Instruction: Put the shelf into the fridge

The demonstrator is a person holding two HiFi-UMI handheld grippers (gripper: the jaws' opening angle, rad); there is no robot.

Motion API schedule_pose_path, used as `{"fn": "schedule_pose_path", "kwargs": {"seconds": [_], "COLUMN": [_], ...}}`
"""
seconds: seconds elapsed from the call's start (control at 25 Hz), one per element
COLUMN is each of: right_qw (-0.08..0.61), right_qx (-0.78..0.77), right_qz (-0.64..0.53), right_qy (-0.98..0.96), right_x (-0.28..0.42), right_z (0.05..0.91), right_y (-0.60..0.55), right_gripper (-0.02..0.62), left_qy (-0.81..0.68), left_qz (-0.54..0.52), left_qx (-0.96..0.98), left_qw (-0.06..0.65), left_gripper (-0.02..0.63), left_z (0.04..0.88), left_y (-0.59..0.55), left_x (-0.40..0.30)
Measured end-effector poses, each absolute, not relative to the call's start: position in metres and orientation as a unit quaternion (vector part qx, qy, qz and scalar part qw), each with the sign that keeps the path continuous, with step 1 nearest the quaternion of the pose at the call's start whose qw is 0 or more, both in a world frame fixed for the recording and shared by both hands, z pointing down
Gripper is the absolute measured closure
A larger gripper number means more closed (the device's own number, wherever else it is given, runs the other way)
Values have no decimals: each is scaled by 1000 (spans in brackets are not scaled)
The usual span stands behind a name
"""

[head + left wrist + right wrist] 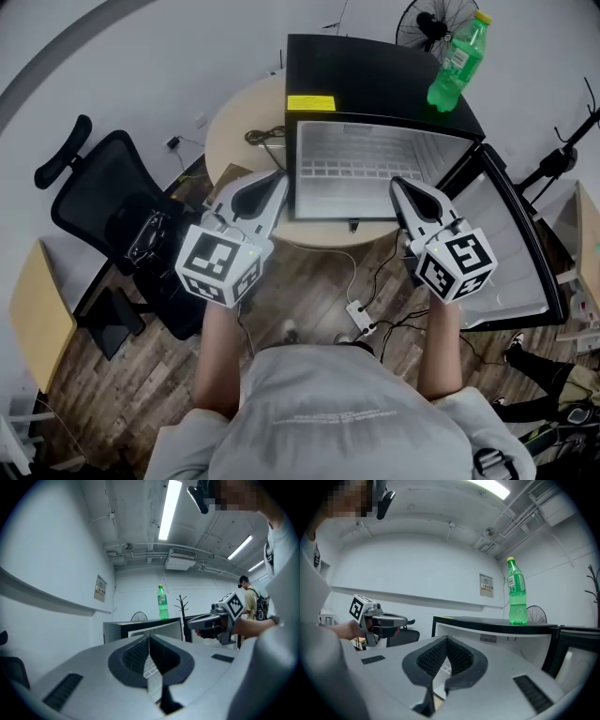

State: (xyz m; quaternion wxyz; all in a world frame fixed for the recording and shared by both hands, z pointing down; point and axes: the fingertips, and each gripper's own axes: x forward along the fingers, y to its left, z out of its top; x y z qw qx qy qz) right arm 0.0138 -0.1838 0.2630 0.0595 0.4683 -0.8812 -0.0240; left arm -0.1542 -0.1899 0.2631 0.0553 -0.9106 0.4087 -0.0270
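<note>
A green bottle stands upright, a fan just behind it. A black office chair sits beside a round beige table. What looks like a white power strip lies on the wooden floor.

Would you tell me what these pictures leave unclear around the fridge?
- Fridge inside: the left gripper and right gripper block much of it in their own views.
- Pale grid in the fridge, head view: too washed out to tell whether it is the shelf.
- Yellow label, head view: print too small.
- Wall notice, right gripper view: print too small.
</note>
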Motion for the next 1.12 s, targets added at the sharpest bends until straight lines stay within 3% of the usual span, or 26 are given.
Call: {"fn": "schedule_pose_path", "kwargs": {"seconds": [1.12], "right_qw": [102], "right_qx": [527], "right_qz": [-25], "right_qy": [-843], "right_x": [27], "right_z": [294], "right_y": [-212], "right_gripper": [581], "left_qy": [356], "left_qz": [-40], "left_qx": [-933], "left_qw": [31], "left_gripper": [586], "left_z": [301], "left_y": [-241], "left_x": [-134]}}
